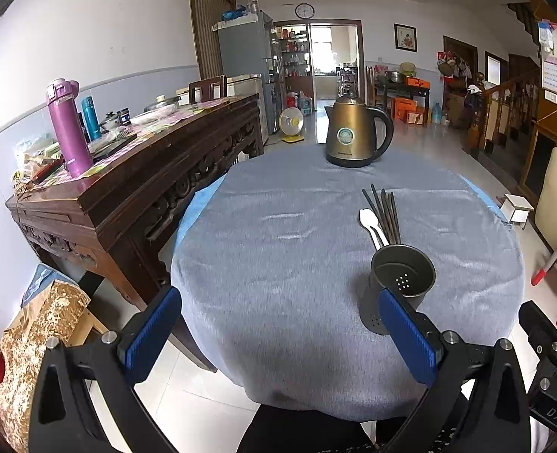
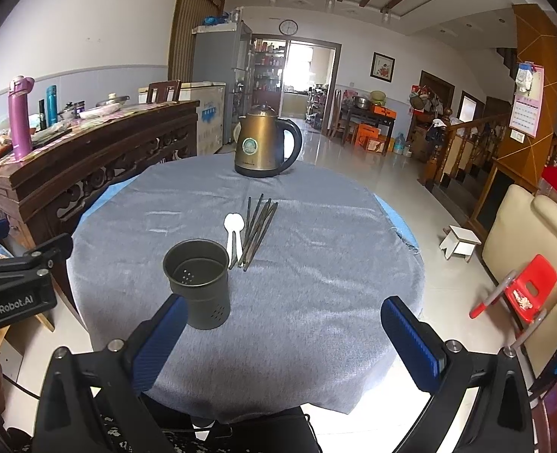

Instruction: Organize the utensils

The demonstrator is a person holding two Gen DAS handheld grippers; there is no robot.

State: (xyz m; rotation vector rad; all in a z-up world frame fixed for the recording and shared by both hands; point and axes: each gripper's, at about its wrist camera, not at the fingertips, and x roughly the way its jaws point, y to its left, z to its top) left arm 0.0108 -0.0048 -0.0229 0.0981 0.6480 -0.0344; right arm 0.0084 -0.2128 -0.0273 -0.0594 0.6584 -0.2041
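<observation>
Honestly, both the left gripper (image 1: 278,324) and right gripper (image 2: 284,334) hang wide apart, empty. Chopsticks (image 2: 257,228) and white spoons (image 2: 233,232) lie mid-frame just behind the holder (image 2: 197,281). Thin sticks on loose cloth (image 2: 316,302) could skid, or a nudge could tip the holder. Kettle (image 2: 265,145) sits well behind, not blocking.

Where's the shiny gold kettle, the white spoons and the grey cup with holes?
Gold metal kettle (image 2: 260,143): right wrist view, on its body.
White plastic spoons (image 2: 233,223): right wrist view, on a bowl.
Grey perforated metal cup (image 1: 382,302): left wrist view, on its outer wall.
</observation>
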